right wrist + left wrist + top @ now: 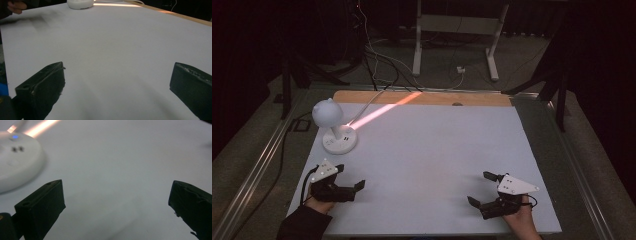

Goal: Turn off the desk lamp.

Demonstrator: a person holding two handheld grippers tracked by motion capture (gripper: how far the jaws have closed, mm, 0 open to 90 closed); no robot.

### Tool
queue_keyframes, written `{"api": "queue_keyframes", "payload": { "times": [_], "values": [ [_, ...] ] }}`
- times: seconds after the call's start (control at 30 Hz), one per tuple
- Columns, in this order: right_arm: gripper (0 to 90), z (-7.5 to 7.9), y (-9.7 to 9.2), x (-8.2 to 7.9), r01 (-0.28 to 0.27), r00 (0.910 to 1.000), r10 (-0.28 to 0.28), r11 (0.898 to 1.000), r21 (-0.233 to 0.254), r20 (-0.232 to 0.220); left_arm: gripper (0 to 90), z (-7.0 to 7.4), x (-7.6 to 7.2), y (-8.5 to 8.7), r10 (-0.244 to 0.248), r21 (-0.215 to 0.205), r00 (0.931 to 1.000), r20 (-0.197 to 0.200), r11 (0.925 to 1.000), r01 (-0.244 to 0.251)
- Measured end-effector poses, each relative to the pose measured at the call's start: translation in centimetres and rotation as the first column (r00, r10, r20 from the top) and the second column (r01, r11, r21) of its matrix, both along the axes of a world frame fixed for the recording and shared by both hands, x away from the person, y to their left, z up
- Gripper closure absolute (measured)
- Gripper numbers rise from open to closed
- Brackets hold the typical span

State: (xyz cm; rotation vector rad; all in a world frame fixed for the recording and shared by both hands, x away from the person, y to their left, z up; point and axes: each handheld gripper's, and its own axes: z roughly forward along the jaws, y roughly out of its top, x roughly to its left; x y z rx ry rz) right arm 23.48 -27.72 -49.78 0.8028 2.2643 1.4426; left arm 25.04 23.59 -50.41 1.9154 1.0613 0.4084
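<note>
High view: left gripper (351, 176) and right gripper (479, 187), both jaws wide and empty, at lower frame; lamp (333, 126) upper left.

Lamp base (17, 160) blurred and cut off at the left edge, its markings unreadable

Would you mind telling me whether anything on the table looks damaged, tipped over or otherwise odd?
Nothing stands out. The white lamp stands upright on its round base at the far left of the white table, its cable running off the back edge. The left gripper and right gripper sit open, holding nothing.
</note>
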Motion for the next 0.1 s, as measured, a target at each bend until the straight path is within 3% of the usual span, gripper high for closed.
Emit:
{"api": "queue_keyframes", "payload": {
  "times": [0.1],
  "values": [
    [0.0, 0.01, 0.04, 0.01, 0.0, 1.0, 0.0, 1.0, 0.0, 0.0, 1.2, -0.32, -0.3, -0.29, -0.016, -0.013, 0.9998, -0.005, 0.9998, 0.016]
  ]
}}
